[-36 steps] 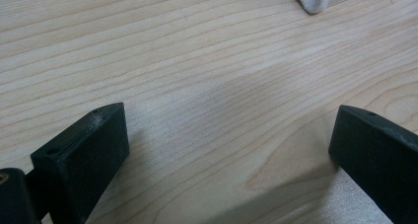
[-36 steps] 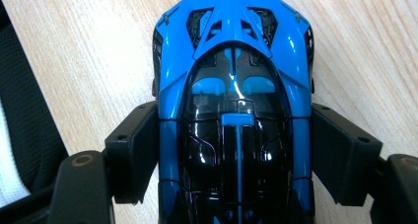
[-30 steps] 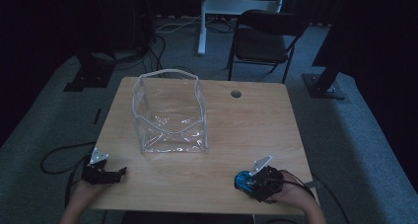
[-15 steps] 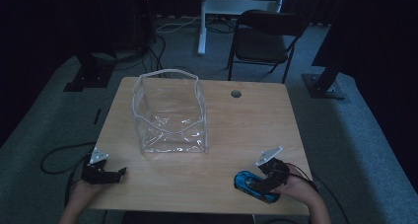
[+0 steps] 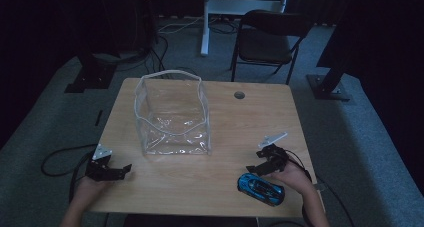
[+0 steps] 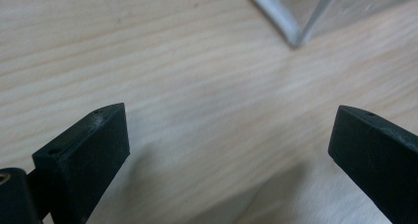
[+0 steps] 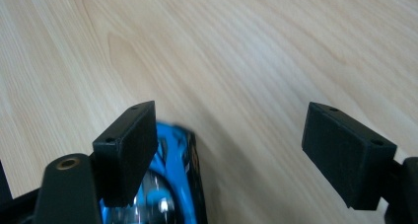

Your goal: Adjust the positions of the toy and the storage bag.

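Note:
A blue toy car (image 5: 260, 188) lies on the wooden table (image 5: 240, 132) near its front right edge. My right gripper (image 5: 255, 163) hovers just beyond the car and is open. Its jaws have just been opening and nothing is between them. In the right gripper view the car (image 7: 172, 184) sits low behind the left jaw of the gripper (image 7: 229, 120). A clear plastic bag (image 5: 172, 114) with a white rim stands upright at the table's middle left. My left gripper (image 5: 122, 171) rests open at the front left, and its view shows the gripper (image 6: 226, 120) facing the bag's corner (image 6: 296, 31).
A round cable hole (image 5: 239, 94) is in the table's far edge. A dark chair (image 5: 267, 39) stands behind the table on the grey carpet. Cables (image 5: 60, 159) trail on the floor at the left. Bare wood lies between the bag and the car.
My right gripper has lifted off the blue car and drawn back toward the far side, leaving the car on the table. The left gripper has stayed in place.

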`<state>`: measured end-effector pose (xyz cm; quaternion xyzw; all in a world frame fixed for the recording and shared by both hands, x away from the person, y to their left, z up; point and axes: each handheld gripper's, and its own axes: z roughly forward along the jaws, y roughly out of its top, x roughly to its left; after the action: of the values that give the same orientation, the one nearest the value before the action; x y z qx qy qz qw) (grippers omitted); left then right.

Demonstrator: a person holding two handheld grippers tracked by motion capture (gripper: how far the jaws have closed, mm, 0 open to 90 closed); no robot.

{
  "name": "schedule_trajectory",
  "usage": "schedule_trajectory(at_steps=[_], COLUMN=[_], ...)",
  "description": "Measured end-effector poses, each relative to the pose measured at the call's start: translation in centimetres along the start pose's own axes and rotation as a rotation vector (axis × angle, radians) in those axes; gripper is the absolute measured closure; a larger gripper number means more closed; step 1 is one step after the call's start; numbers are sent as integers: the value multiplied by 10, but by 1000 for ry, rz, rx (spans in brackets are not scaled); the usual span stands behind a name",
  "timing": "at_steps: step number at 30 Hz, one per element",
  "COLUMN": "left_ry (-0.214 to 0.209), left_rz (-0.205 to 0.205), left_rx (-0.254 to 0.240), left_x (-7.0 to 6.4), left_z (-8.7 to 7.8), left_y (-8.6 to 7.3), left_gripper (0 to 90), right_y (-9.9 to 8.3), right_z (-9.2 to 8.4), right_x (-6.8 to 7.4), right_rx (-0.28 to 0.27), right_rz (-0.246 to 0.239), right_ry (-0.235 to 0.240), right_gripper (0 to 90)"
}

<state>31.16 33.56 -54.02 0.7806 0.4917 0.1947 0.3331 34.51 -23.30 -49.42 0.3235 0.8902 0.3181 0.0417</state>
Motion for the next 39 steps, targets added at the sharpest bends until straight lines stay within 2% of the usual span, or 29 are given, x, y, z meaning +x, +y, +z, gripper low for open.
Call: schedule_trajectory(at_steps=[3, 5, 12, 13, 15, 17, 20, 21, 23, 26, 27, 30, 35, 38, 39], left_ry=[0, -8, -38, -44, -54, -59, -89, -98, -103, -114, -111, -112, -133, -137, -145], left_rz=[4, -1, -11, -9, -5, -2, 13, 10, 16, 26, 32, 44, 44, 53, 54], left_rx=[-4, -16, -40, -45, -47, -45, -47, -53, -61, -59, -51, -40, -48, -50, -47], left_x=[0, 0, -1, -1, -4, -5, -9, -10, -11, -13, -15, -17, -21, -24, -25], left_z=[2, 4, 9, 10, 12, 13, 18, 19, 20, 23, 25, 28, 33, 36, 37], left_y=[4, 9, 22, 25, 29, 31, 38, 40, 43, 48, 50, 54, 57, 57, 58], left_gripper=[27, 27, 27, 27, 27, 27, 26, 26, 26, 26, 26, 29, 67, 154, 156], right_y=[5, 14, 35, 43, 50, 50, 66, 66, 75, 81, 87, 92, 102, 107, 108], right_z=[3, 6, 14, 19, 23, 23, 38, 38, 49, 57, 65, 71, 83, 85, 86], right_x=[-2, -3, -5, -4, -1, -1, 8, 8, 14, 18, 23, 26, 32, 35, 35], right_rx=[-16, -46, -76, -88, -104, -104, -95, -95, -81, -73, -68, -70, -65, -85, -88], right_rz=[2, 4, -5, -9, -10, -10, -46, -46, -57, -65, -88, -93, -102, -107, -108], right_ry=[4, 15, 62, 86, 83, 83, 79, 79, 87, 106, 108, 117, 112, 97, 97], right_gripper=[196, 141, 147, 165, 164, 164, 126, 126, 124, 124, 131, 152, 200, 238, 239])
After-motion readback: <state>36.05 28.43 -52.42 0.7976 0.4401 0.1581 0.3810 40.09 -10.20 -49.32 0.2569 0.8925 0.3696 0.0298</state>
